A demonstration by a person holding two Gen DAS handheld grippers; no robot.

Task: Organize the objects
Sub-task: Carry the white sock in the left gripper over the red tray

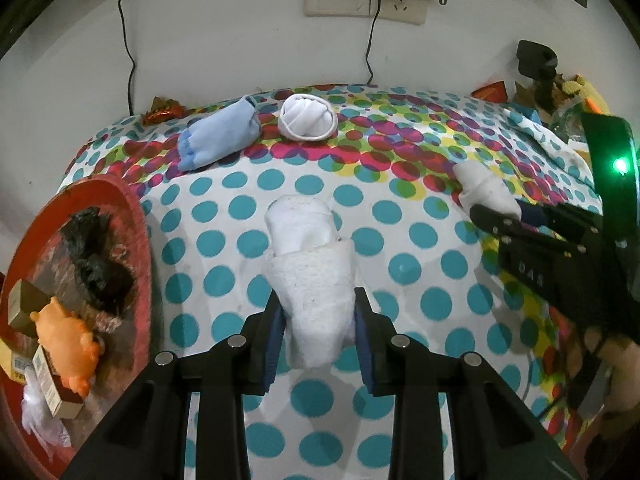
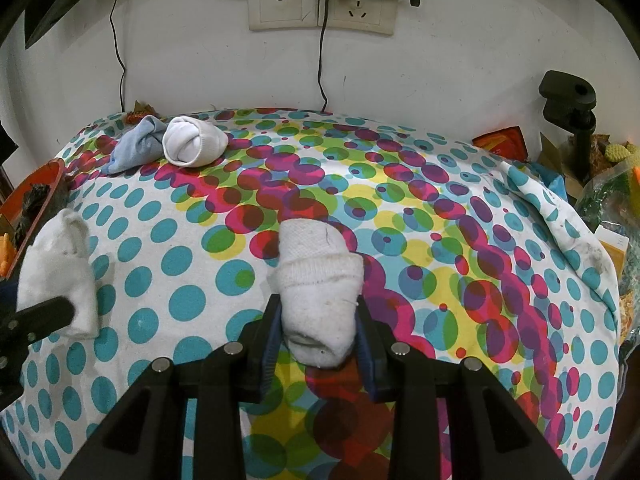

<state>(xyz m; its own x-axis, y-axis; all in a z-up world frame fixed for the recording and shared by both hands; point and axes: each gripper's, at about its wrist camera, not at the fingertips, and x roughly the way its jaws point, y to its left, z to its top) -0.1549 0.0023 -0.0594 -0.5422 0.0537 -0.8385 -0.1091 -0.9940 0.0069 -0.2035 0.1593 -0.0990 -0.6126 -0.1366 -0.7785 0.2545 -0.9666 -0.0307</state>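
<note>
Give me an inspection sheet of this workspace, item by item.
Surface: polka-dot cloth covers the table, rumpled at its right edge.
Job's things: two white sock bundles, one in each gripper; blue sock bundle and white sock ball lie side by side near the wall.
Clutter: red tray at left holds an orange toy, small boxes and a black bag; packets and a black clamp stand at right.
Grippers: left gripper and right gripper, jaws closed on their bundles.
Cables: two black cables run down the wall; plugs sit in the wall socket.
Surroundings: white wall.
</note>
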